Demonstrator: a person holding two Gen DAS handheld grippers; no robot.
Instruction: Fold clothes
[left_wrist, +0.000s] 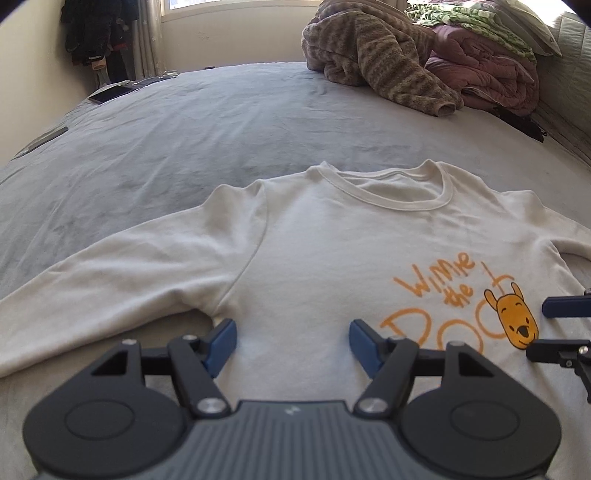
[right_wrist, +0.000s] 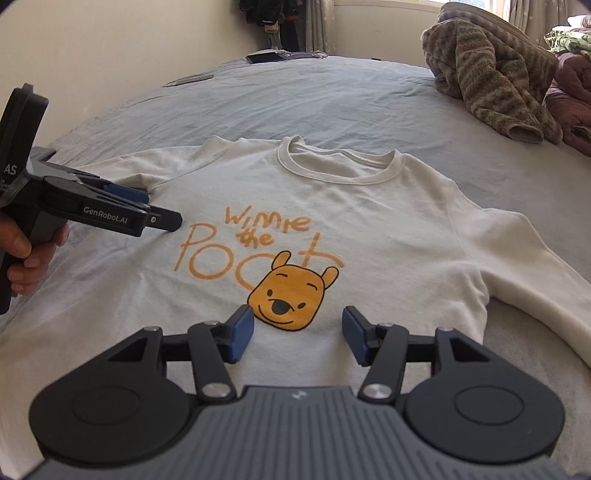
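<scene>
Left wrist view first: my left gripper (left_wrist: 291, 341) hovers low over the white sweatshirt (left_wrist: 314, 251), its blue pads spread apart with nothing between them. The sweatshirt lies flat and face up on the grey bed cover (left_wrist: 166, 129), collar (left_wrist: 388, 188) away from me and one long sleeve (left_wrist: 92, 273) stretched out to the side; I judge this layout suits folding, since every edge is reachable. At the right margin the tips of my right gripper (left_wrist: 561, 325) enter, likewise apart.

Right wrist view: my right gripper (right_wrist: 297, 334) sits just short of the printed bear face (right_wrist: 291, 295), jaws wide and empty, above the lower chest. My left gripper (right_wrist: 147, 206) appears side-on, held by a hand (right_wrist: 26, 254), reaching over the sweatshirt's far shoulder. The other sleeve (right_wrist: 535, 280) curves outward. A brown fleece (right_wrist: 491, 74) lies heaped well apart near the headboard. No fold shows on the sweatshirt.
</scene>
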